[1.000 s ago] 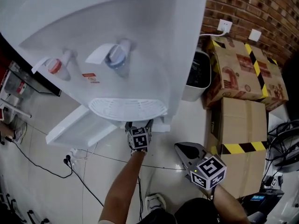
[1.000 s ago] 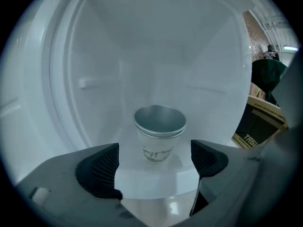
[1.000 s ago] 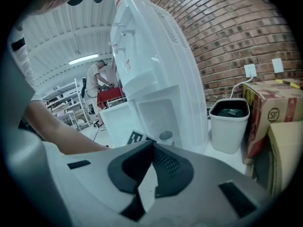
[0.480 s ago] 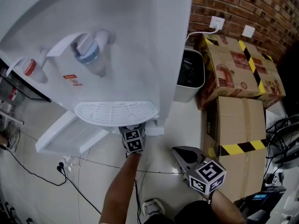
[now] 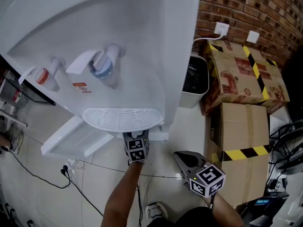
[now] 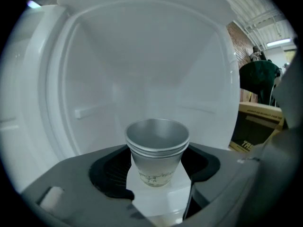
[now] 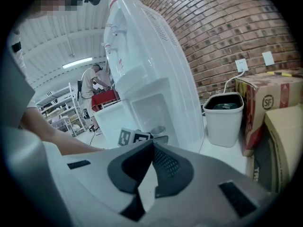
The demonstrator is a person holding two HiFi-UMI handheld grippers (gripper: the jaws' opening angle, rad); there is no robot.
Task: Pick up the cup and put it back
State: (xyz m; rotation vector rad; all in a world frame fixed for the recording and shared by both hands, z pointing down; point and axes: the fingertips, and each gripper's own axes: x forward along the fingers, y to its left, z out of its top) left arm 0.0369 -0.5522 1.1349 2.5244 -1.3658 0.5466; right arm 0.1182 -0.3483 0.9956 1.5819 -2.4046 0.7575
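A silvery metal cup (image 6: 157, 150) with a doubled rim stands upright between my left gripper's (image 6: 158, 161) black pads, inside the white dispenser's lower compartment (image 6: 142, 79). The jaws have just been closing, and the pads now touch the cup's sides. In the head view the left gripper (image 5: 137, 141) reaches in under the drip tray (image 5: 124, 118), which hides its tips and the cup. The right gripper view shows the cup (image 7: 157, 129) beside the left gripper's marker cube (image 7: 132, 137). My right gripper (image 5: 178, 155) hovers lower right, jaws together and holding nothing (image 7: 152, 144).
The white water dispenser (image 5: 118, 46) fills the upper left. Its compartment door (image 5: 71, 136) hangs open to the left. A white bin (image 5: 195, 82) stands at its right. Taped cardboard boxes (image 5: 241, 72) line the brick wall. Cables (image 5: 42, 167) run across the tiled floor.
The head view has swung slightly. My left gripper's cube now sits tighter under the drip tray. The right gripper has barely moved.
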